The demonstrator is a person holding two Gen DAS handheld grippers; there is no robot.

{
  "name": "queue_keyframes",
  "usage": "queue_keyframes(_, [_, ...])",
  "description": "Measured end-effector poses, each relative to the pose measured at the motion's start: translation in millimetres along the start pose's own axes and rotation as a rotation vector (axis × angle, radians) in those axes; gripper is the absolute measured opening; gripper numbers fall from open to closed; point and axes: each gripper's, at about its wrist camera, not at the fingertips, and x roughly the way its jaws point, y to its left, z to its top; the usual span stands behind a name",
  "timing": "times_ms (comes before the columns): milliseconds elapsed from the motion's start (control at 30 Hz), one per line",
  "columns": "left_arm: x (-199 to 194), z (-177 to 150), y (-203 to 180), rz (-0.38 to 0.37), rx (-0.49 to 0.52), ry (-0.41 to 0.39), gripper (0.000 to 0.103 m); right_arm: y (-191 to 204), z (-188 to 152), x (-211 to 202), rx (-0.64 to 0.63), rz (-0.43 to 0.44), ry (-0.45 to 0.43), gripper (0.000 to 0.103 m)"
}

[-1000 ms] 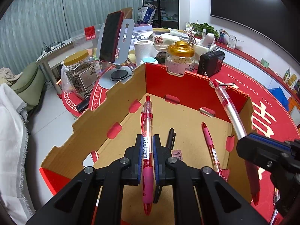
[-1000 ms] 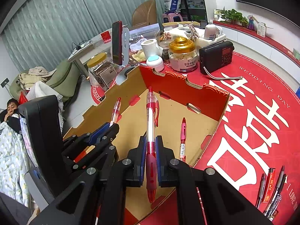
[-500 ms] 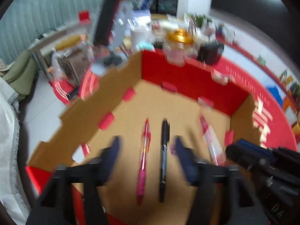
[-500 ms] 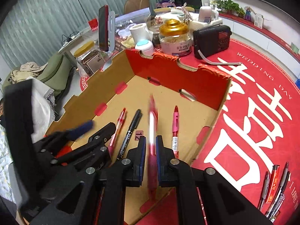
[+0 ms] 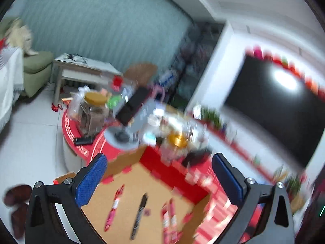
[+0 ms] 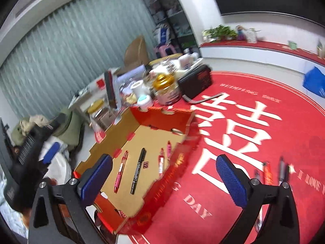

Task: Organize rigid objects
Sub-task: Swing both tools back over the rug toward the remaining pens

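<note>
Right hand-held gripper [image 6: 164, 174], foreground: blue-padded jaws spread wide, holding nothing. Beyond it, the shallow cardboard box with red outer walls [image 6: 162, 120] holds four pens side by side: a pink-grip red pen [image 6: 121, 171], a black marker [image 6: 138, 170], and two red pens [image 6: 165, 158] near the right wall. More pens [image 6: 273, 170] lie on the red round surface [image 6: 264, 146], partly hidden by the right finger. Left hand-held gripper [image 5: 160, 180]: jaws likewise wide apart and empty; its view is heavily blurred, the box [image 5: 162, 162] contents indistinct.
</note>
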Motion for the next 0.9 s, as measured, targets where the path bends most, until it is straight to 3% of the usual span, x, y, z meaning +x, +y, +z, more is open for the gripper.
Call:
queue_keyframes(133, [-29,23,3,-0.053,-0.146,-0.120,0.103,-15,-15,-29,0.027,-0.051,-0.056,0.103])
queue_keyframes(200, [-38,28,-4,-0.067,-0.119,-0.152,0.103,-22,-21,-36,0.030,-0.060,-0.051,0.103])
queue_keyframes(267, [-41,23,-16,-0.054,-0.032,-0.129,0.103,-33,-27,-44,0.033,-0.085,-0.041,0.103])
queue_keyframes(400, [-16,-23,-51,-0.069,0.169,0.139,0.103,-67,-45,-62,0.083,-0.171,-0.002,0.103])
queue_keyframes(467, [0,-64,-70,-0.096,0.246,0.299,0.103,-91,-58,-69,0.128,-0.229,0.037,0.103])
queue_keyframes(600, [16,-138,-101,-0.140,0.344,0.504,0.103,-135,-82,-83,0.233,-0.322,0.096,0.103])
queue_keyframes(767, [35,-214,-138,-0.111,0.470,0.666,0.103,-181,-110,-104,0.356,-0.381,0.140,0.103])
queue_keyframes(900, [52,-238,-159,-0.066,0.518,0.690,0.103,-200,-124,-118,0.410,-0.386,0.139,0.103])
